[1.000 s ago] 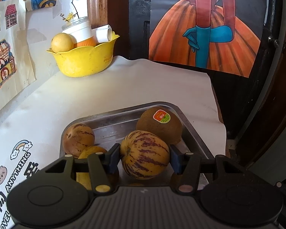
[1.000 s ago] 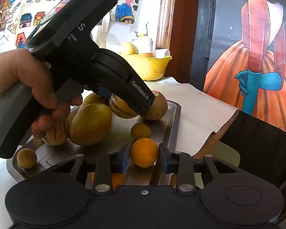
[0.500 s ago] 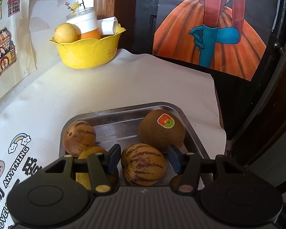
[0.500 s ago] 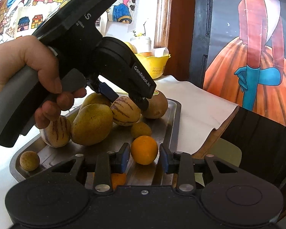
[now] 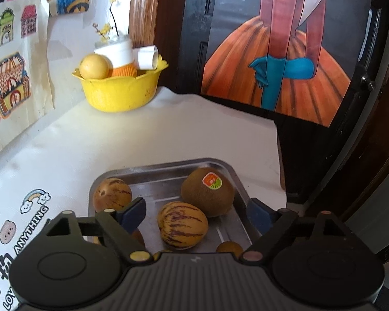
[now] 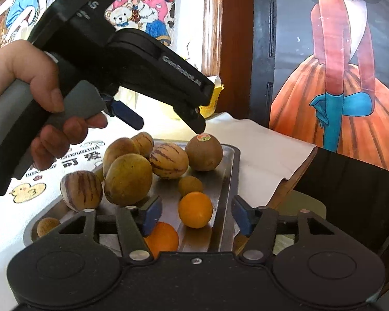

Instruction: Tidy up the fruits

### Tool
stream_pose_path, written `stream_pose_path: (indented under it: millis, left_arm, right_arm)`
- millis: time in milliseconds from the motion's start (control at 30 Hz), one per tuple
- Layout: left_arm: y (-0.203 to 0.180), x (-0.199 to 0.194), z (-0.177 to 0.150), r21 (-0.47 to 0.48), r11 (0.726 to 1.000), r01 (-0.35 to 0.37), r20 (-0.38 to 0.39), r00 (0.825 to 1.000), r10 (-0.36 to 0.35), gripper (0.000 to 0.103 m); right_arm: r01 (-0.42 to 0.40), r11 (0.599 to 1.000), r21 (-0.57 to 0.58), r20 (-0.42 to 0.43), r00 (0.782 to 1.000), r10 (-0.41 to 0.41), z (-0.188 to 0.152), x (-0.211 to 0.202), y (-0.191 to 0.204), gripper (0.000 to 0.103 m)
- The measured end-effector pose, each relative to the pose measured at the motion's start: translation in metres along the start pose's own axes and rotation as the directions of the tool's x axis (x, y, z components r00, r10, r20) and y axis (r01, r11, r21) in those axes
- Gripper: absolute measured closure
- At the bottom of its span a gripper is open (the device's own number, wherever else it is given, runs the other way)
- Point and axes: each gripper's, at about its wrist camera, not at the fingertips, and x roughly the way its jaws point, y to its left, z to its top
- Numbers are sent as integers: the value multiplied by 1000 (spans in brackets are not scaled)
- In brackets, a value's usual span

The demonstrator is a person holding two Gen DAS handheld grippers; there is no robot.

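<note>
A metal tray (image 5: 168, 165) holds several fruits. My left gripper (image 5: 196, 213) hovers over it, jaws opening wide, pads clear of the striped yellow melon (image 5: 182, 224) lying below between them. A brown kiwi with a sticker (image 5: 207, 191) sits just beyond it. In the right wrist view the left gripper (image 6: 166, 123) hangs above the pile, held by a hand (image 6: 20, 77). My right gripper (image 6: 196, 215) is low at the tray's (image 6: 229, 160) near end. Its jaws are opening, and an orange (image 6: 195, 209) rests on the tray between the pads, untouched.
Also on the tray: a mango (image 6: 128, 178), another striped fruit (image 6: 81, 190), a second orange (image 6: 160, 235) and small brown fruits (image 6: 190, 185). A yellow bowl (image 5: 119, 90) with a cup stands at the back of the white cloth. The table edge (image 6: 293, 178) drops off right.
The left gripper let go of the striped melon, opened wide and rose; the melon now lies on the tray. The right gripper opened off the orange, which sits on the tray.
</note>
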Motion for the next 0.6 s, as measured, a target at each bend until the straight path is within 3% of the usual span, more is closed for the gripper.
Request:
stream_pose_path:
  millis: [300,600]
  left_arm:
    - [13,-34,1,-42,999,-26,76,997,29,1]
    - [40,-67,-4,-110,994,-28,142,989,43,1]
  right_arm:
    - [5,999,49,54,999,-7,6,-16,0,15]
    - [0,998,62,98,995,-6,15,-31,9,2]
